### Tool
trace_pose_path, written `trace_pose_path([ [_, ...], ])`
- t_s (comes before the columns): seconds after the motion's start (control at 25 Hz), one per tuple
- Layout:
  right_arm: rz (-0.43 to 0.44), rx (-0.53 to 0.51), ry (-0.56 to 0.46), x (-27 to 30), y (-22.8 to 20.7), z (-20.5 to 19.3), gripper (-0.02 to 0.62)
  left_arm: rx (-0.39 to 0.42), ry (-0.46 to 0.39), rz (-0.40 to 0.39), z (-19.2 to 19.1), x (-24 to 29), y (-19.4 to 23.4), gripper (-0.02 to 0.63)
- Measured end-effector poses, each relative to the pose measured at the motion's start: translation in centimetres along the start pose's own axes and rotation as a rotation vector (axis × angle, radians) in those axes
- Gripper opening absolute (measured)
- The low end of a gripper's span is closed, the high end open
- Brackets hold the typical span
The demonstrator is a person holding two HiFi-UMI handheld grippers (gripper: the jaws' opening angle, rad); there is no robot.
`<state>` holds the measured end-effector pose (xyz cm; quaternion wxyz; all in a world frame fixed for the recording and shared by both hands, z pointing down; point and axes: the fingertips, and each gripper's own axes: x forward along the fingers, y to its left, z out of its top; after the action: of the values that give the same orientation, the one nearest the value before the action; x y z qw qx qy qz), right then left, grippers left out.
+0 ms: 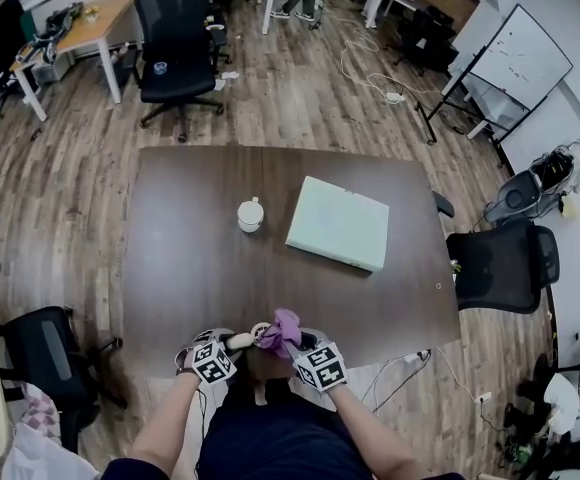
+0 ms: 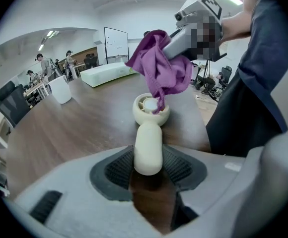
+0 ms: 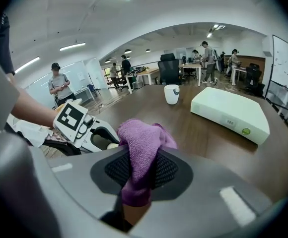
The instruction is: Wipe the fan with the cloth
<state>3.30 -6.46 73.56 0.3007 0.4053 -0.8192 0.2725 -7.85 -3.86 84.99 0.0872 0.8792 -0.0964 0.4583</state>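
While my left gripper clamps the fan by its handle at bottom centre, it can't roll | my right gripper pinches the purple cloth, draped onto the fan head for wiping | cup and box idle mid-table.

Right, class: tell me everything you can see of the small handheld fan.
The fan is small, cream and smooth, plastic by its look: a stubby rounded handle and a round ringed head with a white hub. The left gripper clamps the handle between its black ribbed pads, head pointing away, low over the table by the edge nearest the person. A fold of the purple cloth, held by the right gripper, hangs into the head's centre.
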Motion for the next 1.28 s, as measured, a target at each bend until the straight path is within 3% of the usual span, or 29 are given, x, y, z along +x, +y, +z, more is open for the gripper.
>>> trace_pose_path([
  [0.68,0.054,-0.083,0.144,5.9,2.6,-0.7,0.094,0.022,0.002,-0.006,0.3,-0.1,0.0,0.180],
  [1.28,0.130,-0.116,0.177,8.6,6.4,0.4,0.094,0.028,0.008,-0.007,0.3,-0.4,0.1,0.181],
])
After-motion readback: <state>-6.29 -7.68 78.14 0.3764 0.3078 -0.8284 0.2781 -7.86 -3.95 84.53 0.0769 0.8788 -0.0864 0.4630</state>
